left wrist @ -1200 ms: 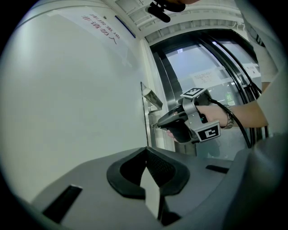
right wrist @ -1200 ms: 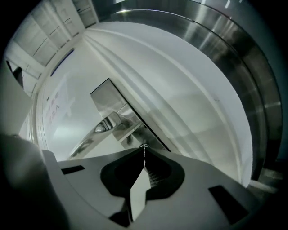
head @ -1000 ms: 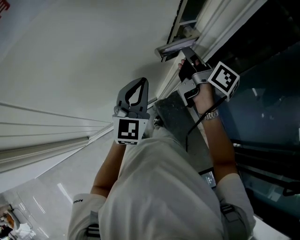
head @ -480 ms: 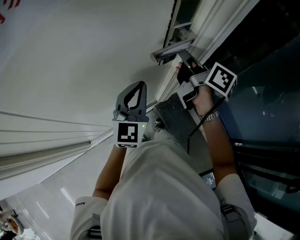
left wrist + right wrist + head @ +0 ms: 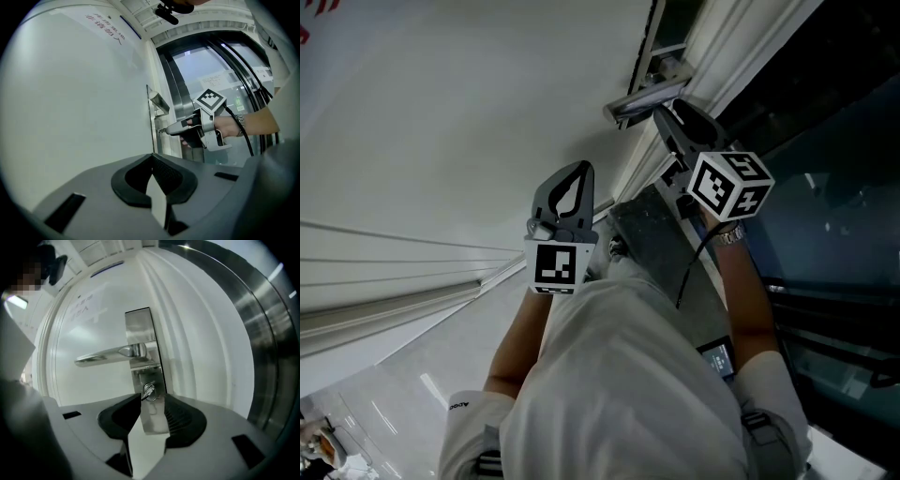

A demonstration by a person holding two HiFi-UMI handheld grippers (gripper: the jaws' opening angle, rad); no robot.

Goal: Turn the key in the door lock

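Note:
A small silver key [image 5: 149, 391] sticks out of the lock in the steel plate [image 5: 143, 324], just below the lever handle [image 5: 108, 355] on the white door. My right gripper [image 5: 152, 399] stands at the lock with its jaws just opened. The key sits between the fingertips, and neither pad presses on it. In the head view the right gripper [image 5: 667, 120] points at the handle [image 5: 642, 97]. My left gripper [image 5: 578, 169] is held off to the left of the lock, shut on nothing, pointing along the door face. From the left gripper view, the right gripper [image 5: 164, 131] reaches the door edge.
The white door [image 5: 441, 141] fills the left. A door frame with white mouldings [image 5: 201, 343] and dark glass panels [image 5: 834, 206] lie to the right. The person's torso in a light shirt [image 5: 619, 384] fills the lower middle of the head view.
The right gripper has rolled about its own axis, so its marker cube shows other faces. Its jaws have opened off the key. The left gripper has stayed where it was.

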